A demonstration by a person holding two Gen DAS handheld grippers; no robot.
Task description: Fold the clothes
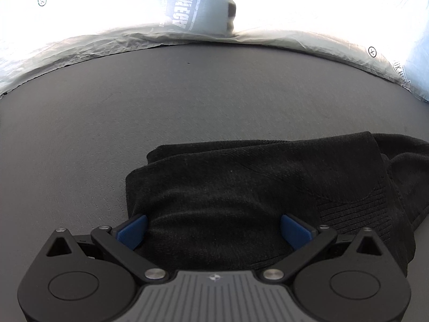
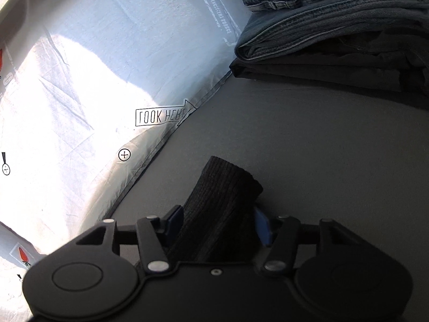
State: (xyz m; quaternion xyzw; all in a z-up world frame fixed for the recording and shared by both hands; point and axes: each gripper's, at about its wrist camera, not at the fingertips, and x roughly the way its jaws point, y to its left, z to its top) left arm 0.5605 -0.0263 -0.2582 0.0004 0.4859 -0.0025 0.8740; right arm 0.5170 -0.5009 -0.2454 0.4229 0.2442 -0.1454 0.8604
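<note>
A black knit garment (image 1: 241, 187) lay bunched on the grey mat (image 1: 187, 102), near the camera. The left gripper (image 1: 214, 228) stood spread wide over its near edge, blue pads (image 1: 134, 230) either side, not pinching. The right gripper (image 2: 218, 224) was clamped on a ribbed black cuff (image 2: 225, 187). Folded jeans (image 2: 335, 13) were stacked far right; a printed white sheet (image 2: 80, 80) lay left.

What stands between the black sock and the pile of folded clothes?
Nothing visible does. In the right wrist view the black sock sits between the fingers of the right tool, and only bare grey mat lies between it and the pile of folded clothes at the far right.
</note>
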